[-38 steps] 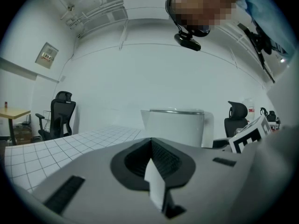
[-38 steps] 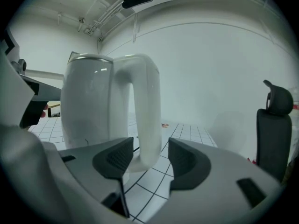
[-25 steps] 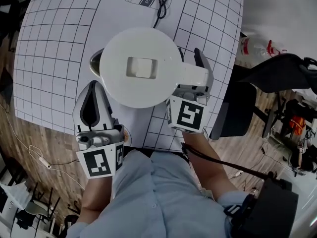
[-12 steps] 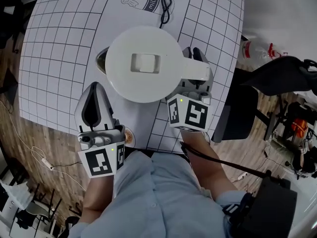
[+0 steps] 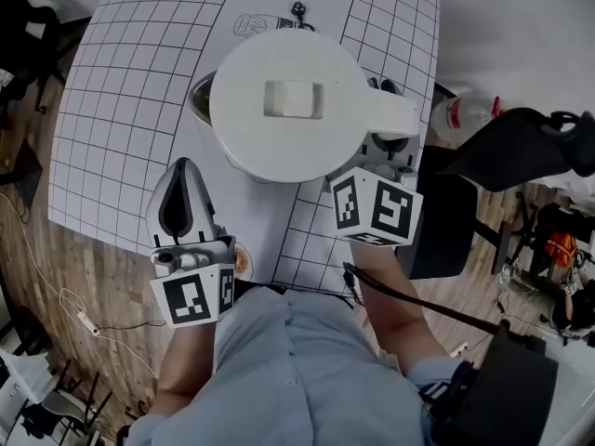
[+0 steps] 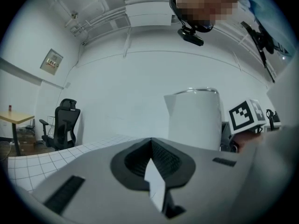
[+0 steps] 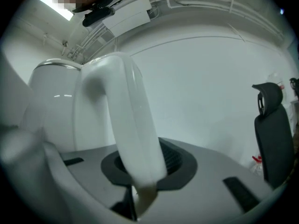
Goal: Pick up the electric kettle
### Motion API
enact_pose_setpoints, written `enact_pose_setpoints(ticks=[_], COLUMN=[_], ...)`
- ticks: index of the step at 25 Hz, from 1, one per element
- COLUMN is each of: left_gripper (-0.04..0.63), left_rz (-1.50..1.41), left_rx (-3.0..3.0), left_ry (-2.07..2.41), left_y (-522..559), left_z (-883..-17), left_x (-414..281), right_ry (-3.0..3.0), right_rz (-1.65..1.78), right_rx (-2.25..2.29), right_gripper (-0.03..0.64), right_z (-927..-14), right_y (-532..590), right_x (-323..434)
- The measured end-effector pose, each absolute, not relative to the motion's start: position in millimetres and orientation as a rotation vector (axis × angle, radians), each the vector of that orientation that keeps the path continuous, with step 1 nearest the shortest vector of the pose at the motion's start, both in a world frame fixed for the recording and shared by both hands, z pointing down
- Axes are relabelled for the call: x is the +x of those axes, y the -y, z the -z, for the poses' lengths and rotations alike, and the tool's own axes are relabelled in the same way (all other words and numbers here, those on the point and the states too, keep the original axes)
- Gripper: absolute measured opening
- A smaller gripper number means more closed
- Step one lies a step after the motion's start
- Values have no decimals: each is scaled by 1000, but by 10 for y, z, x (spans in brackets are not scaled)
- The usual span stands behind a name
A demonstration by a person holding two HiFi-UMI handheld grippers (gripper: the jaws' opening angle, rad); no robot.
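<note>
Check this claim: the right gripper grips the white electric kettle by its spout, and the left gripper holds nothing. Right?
No: the right gripper view shows the right gripper gripping the handle of the electric kettle, not its spout, jaws opening slightly around it. The left gripper holds nothing.

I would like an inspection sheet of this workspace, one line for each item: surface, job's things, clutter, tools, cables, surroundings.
Surface: table under a white grid mat with printed pictures.
Job's things: white kettle, held by its handle.
Clutter: dark rounded thing half hidden under the kettle; kind unclear.
Tools: right tool grips the handle, jaws opening slightly with the handle between them; left tool shut, empty.
Cables: black cable on the mat beyond the kettle; thin cable on the wooden floor.
Surroundings: black chair, bottle.
</note>
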State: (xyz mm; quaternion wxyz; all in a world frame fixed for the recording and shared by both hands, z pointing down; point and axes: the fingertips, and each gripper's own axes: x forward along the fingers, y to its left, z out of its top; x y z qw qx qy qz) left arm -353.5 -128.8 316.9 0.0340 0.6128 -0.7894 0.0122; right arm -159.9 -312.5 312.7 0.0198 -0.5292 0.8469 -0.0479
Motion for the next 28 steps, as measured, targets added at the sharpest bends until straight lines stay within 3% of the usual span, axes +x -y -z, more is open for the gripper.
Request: enact_pose_setpoints(ticks=[12,20,28], left_gripper=[0,0,0], left_rz=[32,-28,-126], left_rx=[2079,2161,2145], left_ry=[2379,2269,2221], left_y=[1478,1469,1507], left_z=[-2782,-2924,-3131], left_x=[-2892,-2353,-2322], right_ry=[-2489,-2460,-2468], right_rz=[63,144,245], right_rx=[-1674,-1781,-1824], right_gripper=[64,64,69], right_z=[-2495,-2928,-3638], right_y=[3107,2934,2833], right_x=[-772,-146,-48])
